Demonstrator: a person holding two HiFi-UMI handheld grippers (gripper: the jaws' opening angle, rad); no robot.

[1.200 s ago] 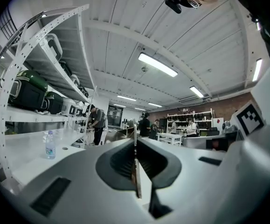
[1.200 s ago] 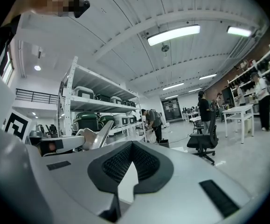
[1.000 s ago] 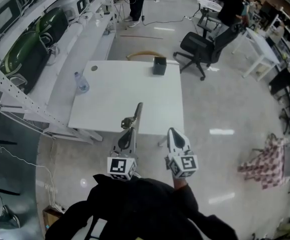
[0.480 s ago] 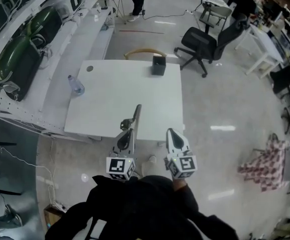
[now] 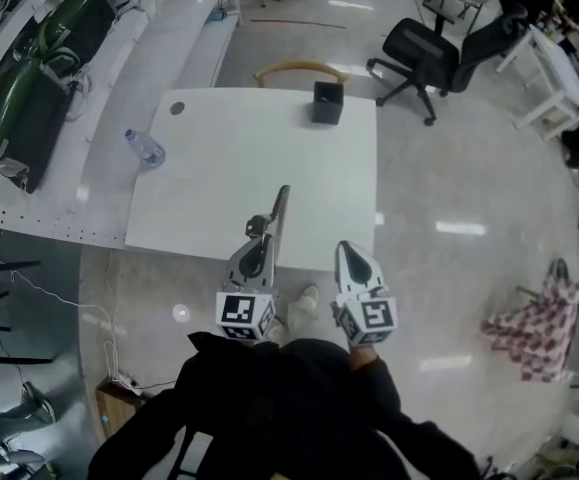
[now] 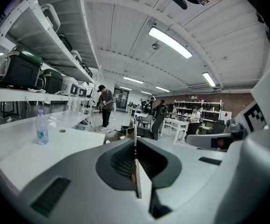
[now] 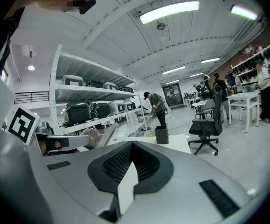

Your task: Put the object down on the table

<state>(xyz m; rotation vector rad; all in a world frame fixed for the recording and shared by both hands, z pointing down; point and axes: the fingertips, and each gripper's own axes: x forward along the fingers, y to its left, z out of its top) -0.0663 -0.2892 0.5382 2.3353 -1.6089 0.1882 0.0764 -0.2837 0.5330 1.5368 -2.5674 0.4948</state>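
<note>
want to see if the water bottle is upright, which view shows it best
The left gripper view: the water bottle stands upright on the table, seen whole and side-on. The head view shows it small, from above, near the table's left edge. The right gripper view does not show it.

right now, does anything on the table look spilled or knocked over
Nothing stands out. The water bottle stands upright near the left edge of the table, the black box sits upright at the far edge, and no spill shows.
</note>
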